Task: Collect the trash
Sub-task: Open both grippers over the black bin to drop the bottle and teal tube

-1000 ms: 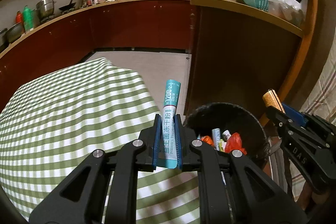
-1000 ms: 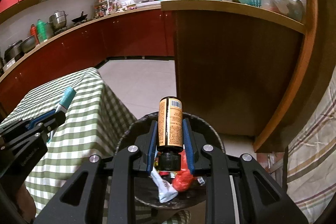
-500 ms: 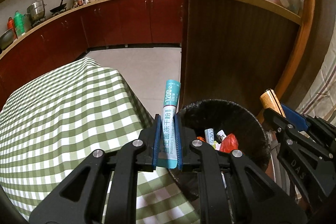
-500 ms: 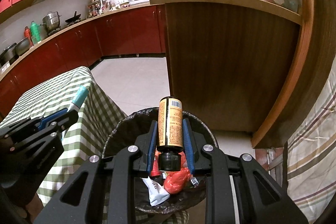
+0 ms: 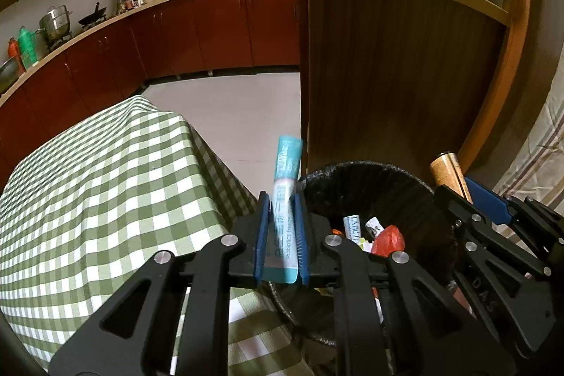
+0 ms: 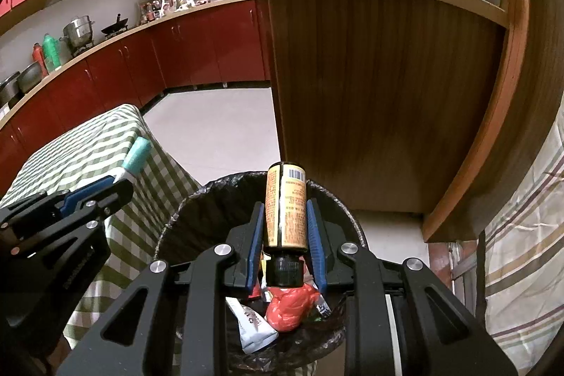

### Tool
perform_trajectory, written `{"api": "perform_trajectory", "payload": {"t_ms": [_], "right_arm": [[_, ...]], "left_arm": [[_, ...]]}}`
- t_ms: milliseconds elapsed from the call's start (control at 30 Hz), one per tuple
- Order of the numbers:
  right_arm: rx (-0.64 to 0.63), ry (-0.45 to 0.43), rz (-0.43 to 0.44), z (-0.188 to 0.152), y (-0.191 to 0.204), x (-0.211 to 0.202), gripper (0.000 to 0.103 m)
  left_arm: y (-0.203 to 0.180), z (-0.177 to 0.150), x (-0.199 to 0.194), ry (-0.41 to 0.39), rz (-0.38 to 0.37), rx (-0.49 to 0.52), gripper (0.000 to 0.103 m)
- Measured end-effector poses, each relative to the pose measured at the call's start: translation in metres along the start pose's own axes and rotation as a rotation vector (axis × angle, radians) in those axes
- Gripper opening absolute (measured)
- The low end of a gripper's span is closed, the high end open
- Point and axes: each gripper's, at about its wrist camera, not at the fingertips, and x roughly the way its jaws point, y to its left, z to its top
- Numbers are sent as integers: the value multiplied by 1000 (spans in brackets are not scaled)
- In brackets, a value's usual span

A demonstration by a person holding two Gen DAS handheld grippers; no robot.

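Trash bin (image 6: 197, 210), beside checked table (image 5: 105, 192); left gripper (image 5: 282, 235) loosening on sachet (image 5: 287, 185), right gripper (image 6: 285, 235) clamps bottle (image 6: 286, 203).

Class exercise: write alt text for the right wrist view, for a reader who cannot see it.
The right gripper holds an orange-labelled bottle, cap towards the camera, above a black-lined trash bin already holding wrappers. To its left, the left gripper holds a teal tube beside a green-checked tablecloth.

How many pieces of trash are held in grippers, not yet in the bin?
2: a teal sachet between the left gripper pads, a capped bottle in the right gripper, above the bin.
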Motion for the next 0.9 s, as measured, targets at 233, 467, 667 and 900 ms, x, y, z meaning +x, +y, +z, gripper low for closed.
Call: {"api": "perform_trajectory", "payload": {"t_ms": [233, 467, 667, 900], "right_arm": [[18, -7, -9, 1, -5, 1, 37], [21, -25, -18, 3, -4, -6, 44], [21, -53, -28, 5, -1, -18, 49], [1, -75, -37, 3, 6, -33, 52]], "left_arm": [[-4, 1, 2, -8, 9, -3, 46], [-1, 0, -4, -25, 7, 1, 57], [5, -4, -16, -40, 7, -11, 64], [19, -9, -33, -54, 9, -44, 71]]}}
